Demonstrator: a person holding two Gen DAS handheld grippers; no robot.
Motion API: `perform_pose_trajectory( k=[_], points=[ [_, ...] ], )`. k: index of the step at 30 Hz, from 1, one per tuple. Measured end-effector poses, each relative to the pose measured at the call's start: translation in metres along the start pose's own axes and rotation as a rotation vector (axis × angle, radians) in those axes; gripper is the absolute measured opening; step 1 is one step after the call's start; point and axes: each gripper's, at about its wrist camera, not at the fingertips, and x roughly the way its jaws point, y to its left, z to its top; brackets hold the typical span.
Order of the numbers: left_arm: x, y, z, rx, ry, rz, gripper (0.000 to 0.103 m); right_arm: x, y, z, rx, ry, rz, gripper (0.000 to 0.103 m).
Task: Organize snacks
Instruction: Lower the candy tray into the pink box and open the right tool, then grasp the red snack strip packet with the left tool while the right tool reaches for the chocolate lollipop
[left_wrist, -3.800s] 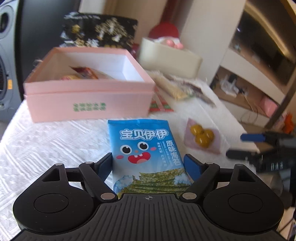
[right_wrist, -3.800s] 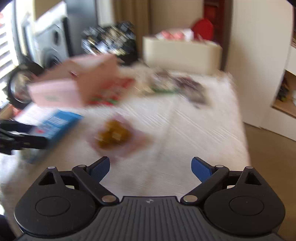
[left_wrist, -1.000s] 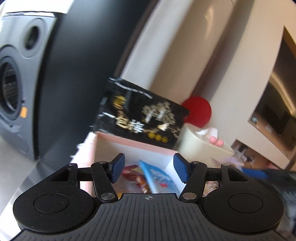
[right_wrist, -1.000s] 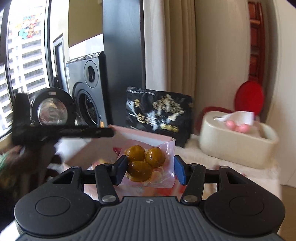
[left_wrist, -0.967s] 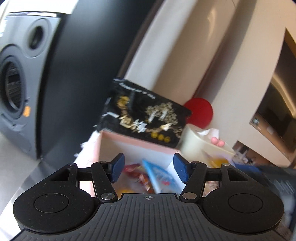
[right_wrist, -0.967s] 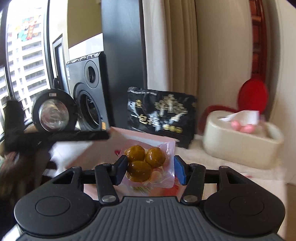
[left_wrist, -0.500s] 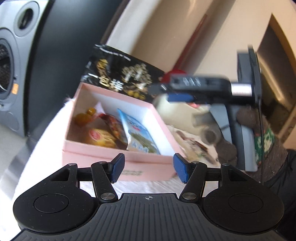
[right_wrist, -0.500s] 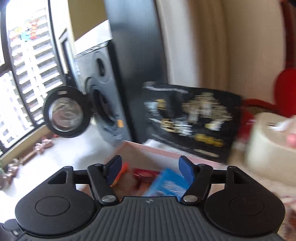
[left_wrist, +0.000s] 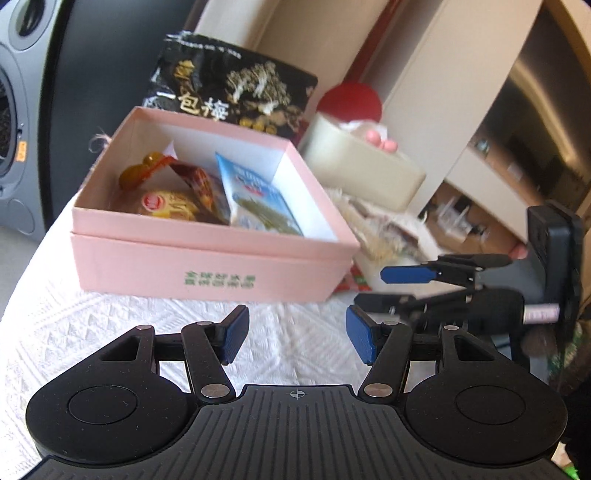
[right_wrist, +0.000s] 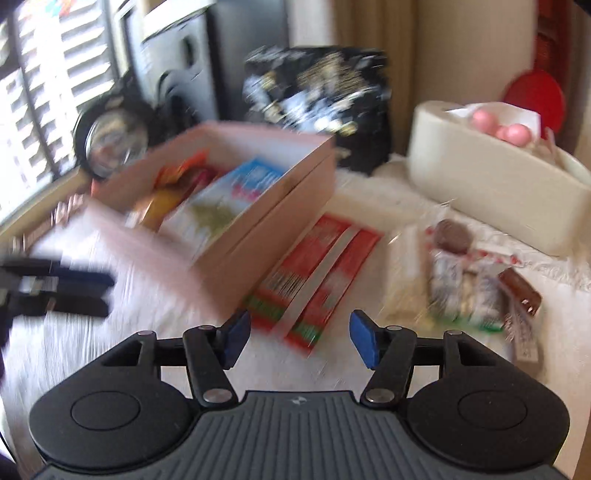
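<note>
- The pink box (left_wrist: 207, 258) sits open on the white textured cloth (left_wrist: 110, 325), and everything else is easiest placed from it.
- Inside the pink box lie a blue seaweed packet (left_wrist: 258, 199) leaning toward its right wall, a red-brown wrapper (left_wrist: 195, 181), a yellow round snack (left_wrist: 166, 203) and a clear pouch of amber balls (left_wrist: 147, 166) at its far left corner.
- Just beside the box's right wall, flat on the cloth, lie 2 red sachets (right_wrist: 317, 280) side by side; these look like the next thing to tidy away.
- Further right of the box is a loose heap of small wrapped snacks (right_wrist: 454, 280), too blurred to name 1 by 1.
- Behind the box stand a black bag with gold print (left_wrist: 229, 92) and a cream tissue holder (left_wrist: 362, 166).
- The left gripper (left_wrist: 297, 338) hangs in front of the box's near wall, jaws apart with nothing between them.
- The right gripper (right_wrist: 299, 338) has just been narrowing its jaws, yet they stand apart and empty, pointed down at the near ends of the sachets.
- The sachets should be light, thin and floppy, with slick foil faces. Lying flat, they give little to bite; I would pinch 1 short end edge-on, or nudge it up first, and expect the far end to droop.
</note>
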Motion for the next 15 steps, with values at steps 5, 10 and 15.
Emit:
perform_pose_trajectory(
  k=[5, 10, 15],
  points=[
    [0.009, -0.014, -0.003, 0.014, 0.035, 0.013, 0.064, 0.009, 0.014, -0.007, -0.025, -0.031, -0.044, 0.06],
    [0.012, -0.025, -0.008, 0.016, 0.058, 0.024, 0.063, 0.025, 0.01, -0.002, -0.006, -0.033, -0.088, 0.061],
    [0.011, -0.028, -0.008, 0.017, 0.065, 0.047, 0.063, 0.016, 0.0, -0.003, 0.045, -0.033, -0.035, 0.036]
  ],
)
